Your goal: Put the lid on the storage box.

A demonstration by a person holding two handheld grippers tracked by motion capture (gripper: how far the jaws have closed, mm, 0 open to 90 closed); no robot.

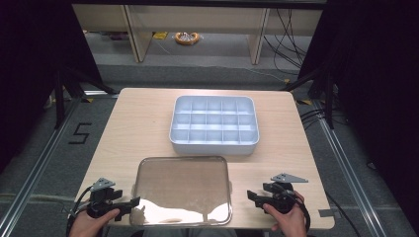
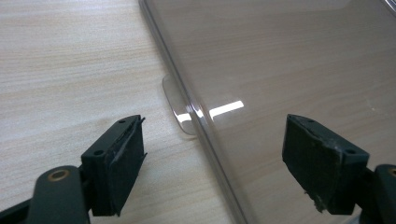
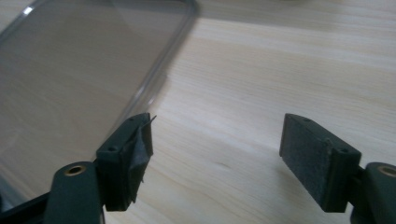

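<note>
A clear plastic lid (image 1: 182, 188) lies flat at the table's front middle. Behind it stands a pale compartment box (image 1: 213, 147) with several empty cells. My left gripper (image 1: 129, 203) rests at the lid's front left corner, held by a hand. In the left gripper view its jaws are open (image 2: 212, 163) and straddle the lid's edge (image 2: 205, 135) beside a small tab (image 2: 179, 109). My right gripper (image 1: 253, 196) sits just right of the lid, open. In the right gripper view (image 3: 217, 163) bare wood lies between its pads, with the lid (image 3: 79, 79) to their left.
The wooden table (image 1: 143, 123) has bare surface on both sides of the box. Beyond the far edge are grey floor, table legs and cables. A floor marking "5" (image 1: 80, 133) lies at the left.
</note>
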